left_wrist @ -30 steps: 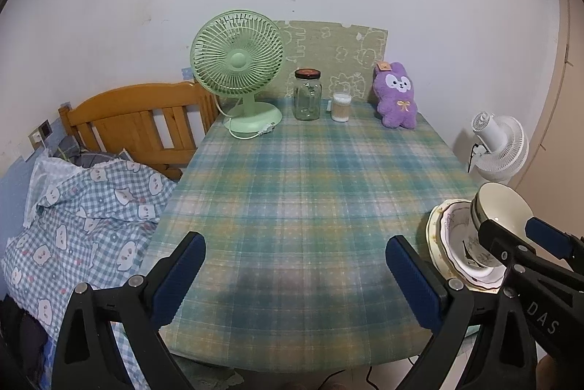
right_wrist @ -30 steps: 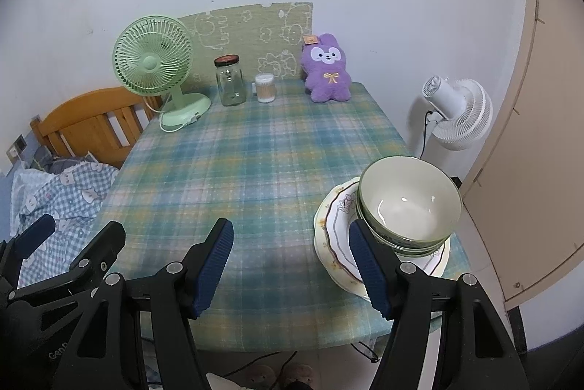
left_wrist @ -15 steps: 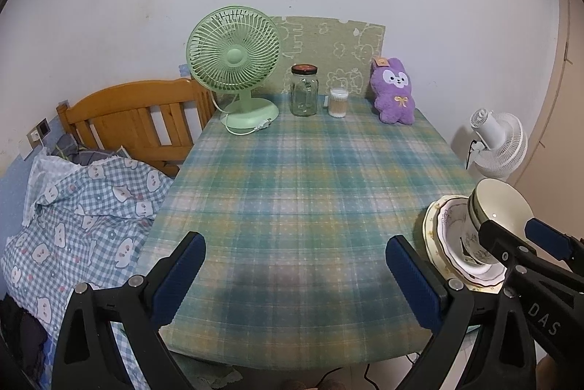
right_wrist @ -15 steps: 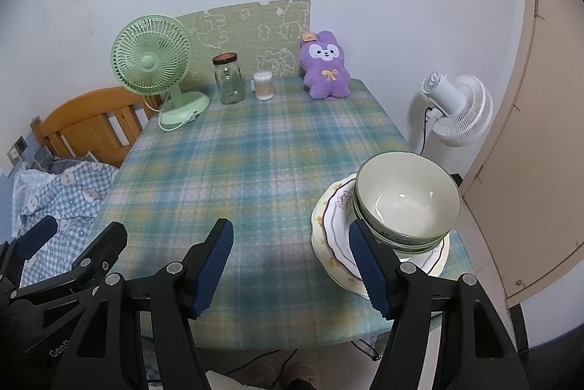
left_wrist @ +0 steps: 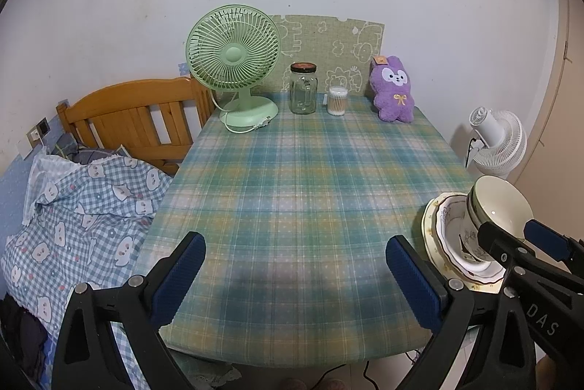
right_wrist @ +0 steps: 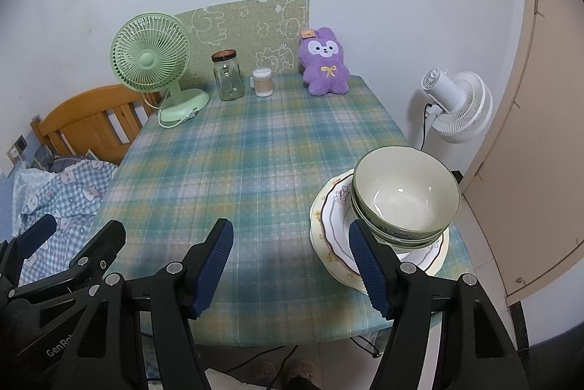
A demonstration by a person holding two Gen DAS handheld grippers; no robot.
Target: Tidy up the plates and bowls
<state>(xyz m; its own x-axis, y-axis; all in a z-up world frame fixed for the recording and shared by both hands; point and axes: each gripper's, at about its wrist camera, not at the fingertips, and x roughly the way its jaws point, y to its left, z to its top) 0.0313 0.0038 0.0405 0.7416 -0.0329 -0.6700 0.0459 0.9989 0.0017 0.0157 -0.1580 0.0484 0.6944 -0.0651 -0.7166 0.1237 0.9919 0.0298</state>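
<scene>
At table's near edge, grippers: left gripper (left_wrist: 295, 276) & right gripper (right_wrist: 290, 266) both spread, holding nothing.
4 o'clock, stack: bowls (right_wrist: 405, 194) nested on plates (right_wrist: 330, 225), near right corner.
Change vs 1 s ago: stack unmoved; views drifted slightly.
Meaning: stacked already; early/late unclear.

Wide-open left tool (left_wrist: 295, 275) over plaid tablecloth (left_wrist: 306, 178), stacked bowls (left_wrist: 496, 207) on plates (left_wrist: 443, 236) far right

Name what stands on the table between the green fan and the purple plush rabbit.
Between the green fan and the purple plush rabbit stand a glass jar and, to its right, a tub of cotton swabs; both views show this.
</scene>
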